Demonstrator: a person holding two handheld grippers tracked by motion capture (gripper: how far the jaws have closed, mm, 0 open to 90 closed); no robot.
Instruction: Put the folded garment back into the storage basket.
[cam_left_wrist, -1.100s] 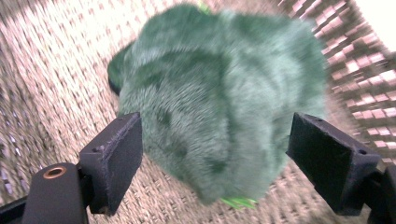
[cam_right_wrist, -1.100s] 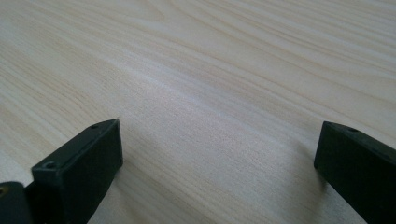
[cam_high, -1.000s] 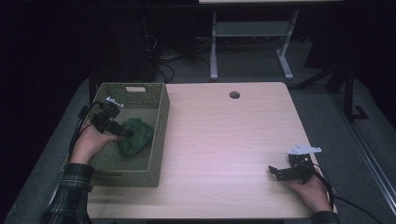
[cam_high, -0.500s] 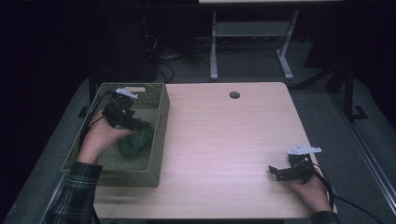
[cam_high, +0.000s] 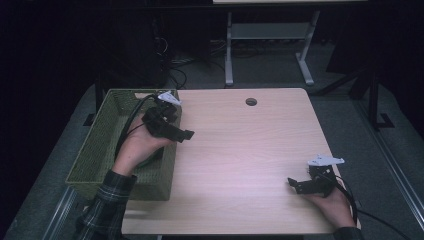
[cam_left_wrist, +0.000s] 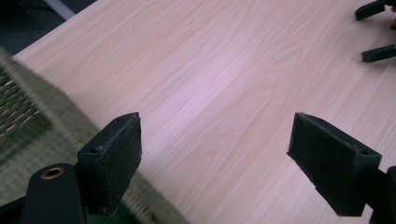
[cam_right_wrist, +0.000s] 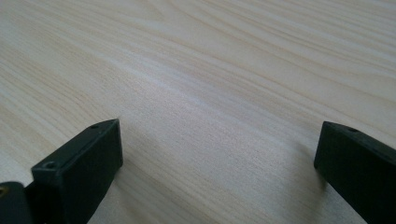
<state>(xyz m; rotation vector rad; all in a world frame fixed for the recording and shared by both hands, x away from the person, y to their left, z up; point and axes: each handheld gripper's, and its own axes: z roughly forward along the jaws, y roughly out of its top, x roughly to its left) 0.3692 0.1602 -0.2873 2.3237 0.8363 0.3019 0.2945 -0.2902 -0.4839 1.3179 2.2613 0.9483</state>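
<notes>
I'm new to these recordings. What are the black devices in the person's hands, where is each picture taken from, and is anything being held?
A person holds a handheld gripper in each hand. The high view looks down on the table: the left gripper sits over the edge of the green basket, and the right gripper rests near the table's front right corner. The other two pictures come from cameras riding on the grippers, looking along their black fingers. Both grippers are open and empty. Something dark green lies in the basket.

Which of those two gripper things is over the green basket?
The left gripper, held at the green basket, its open jaws pointing out over the table. The right gripper sits low near the table's front right corner.
</notes>
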